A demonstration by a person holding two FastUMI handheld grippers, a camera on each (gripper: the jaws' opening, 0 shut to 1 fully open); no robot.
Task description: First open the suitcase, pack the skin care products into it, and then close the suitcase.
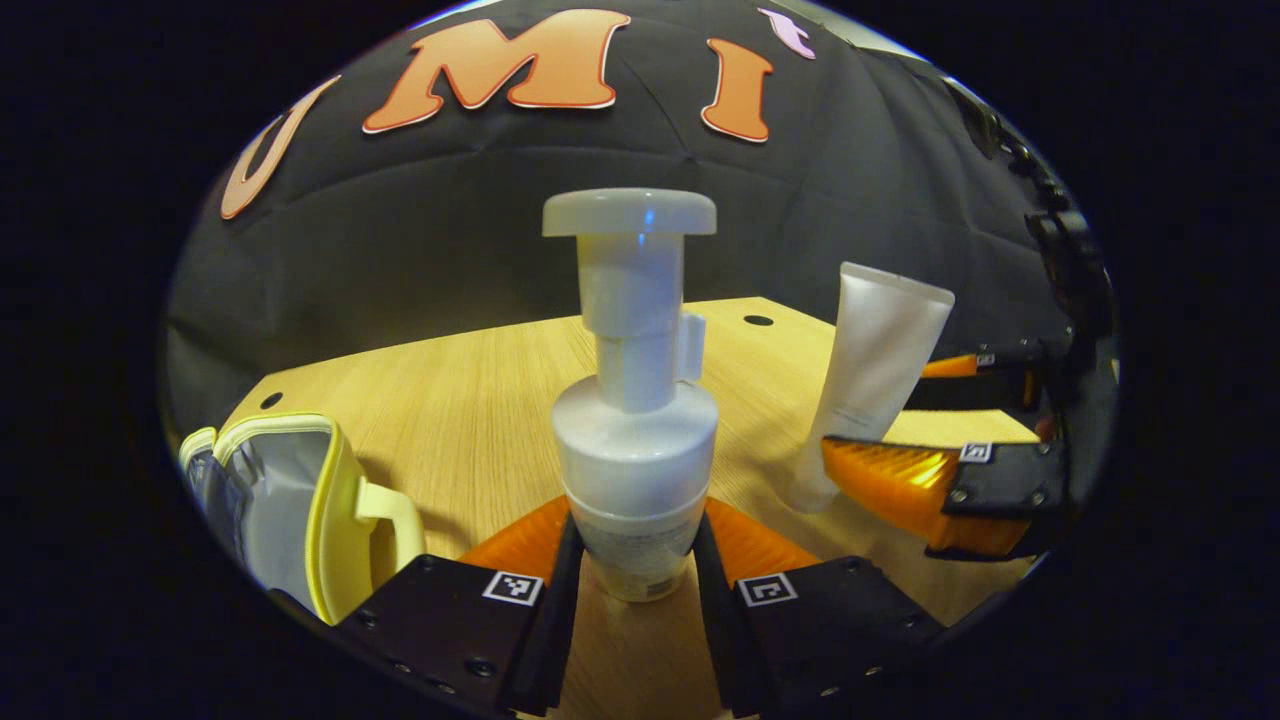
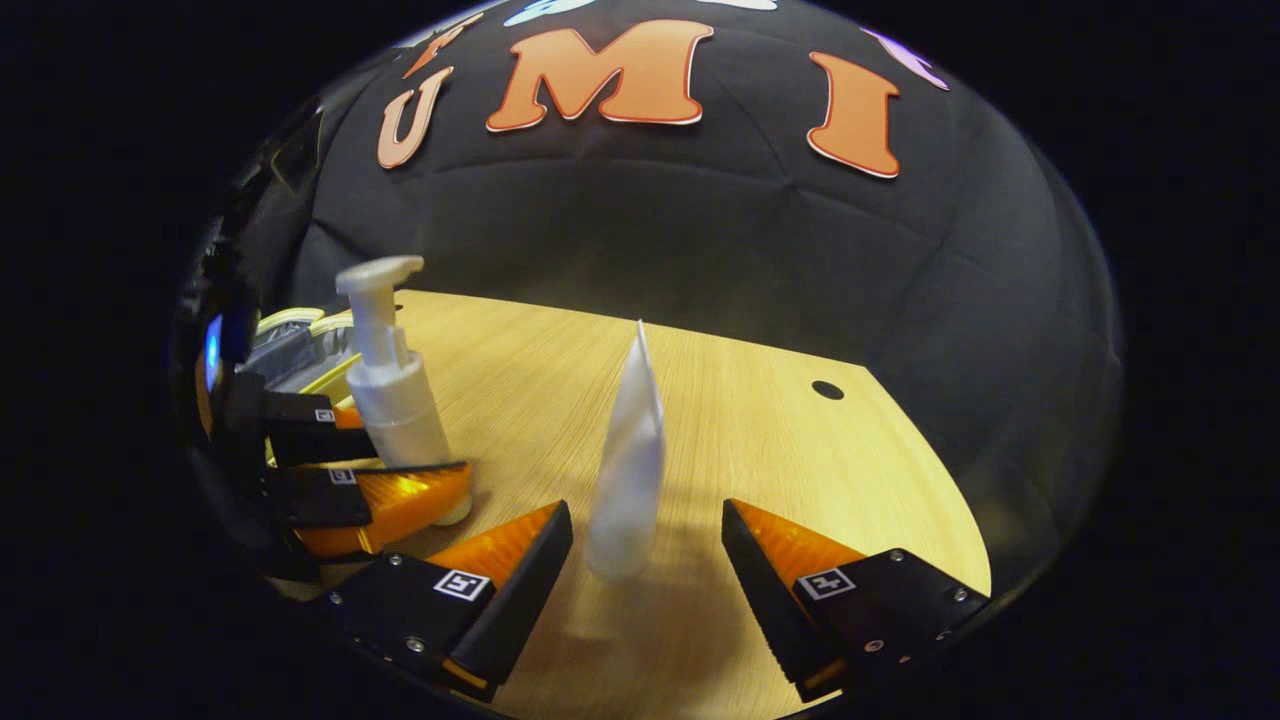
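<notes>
- In the left gripper view, the left gripper sits at the bottom centre, its two fingers pressed against either side of a white pump bottle, which stands upright on the wooden table.
- The pump head rises to the middle of the frame, in front of the black cloth wall.
- At the lower left of that view lies the suitcase, a small yellow-edged case with a handle; its lid is open and a pale lining shows.
- At the right of the same view a white tube stands cap-down, leaning slightly, with the right gripper around its lower part.
- In the right gripper view, the right gripper is at the bottom centre with its jaws wide; the tube stands between the fingers, and a gap shows on each side.
- At the left of this view stand the pump bottle, the left gripper clamped on its base, and behind them a part of the suitcase.
</notes>
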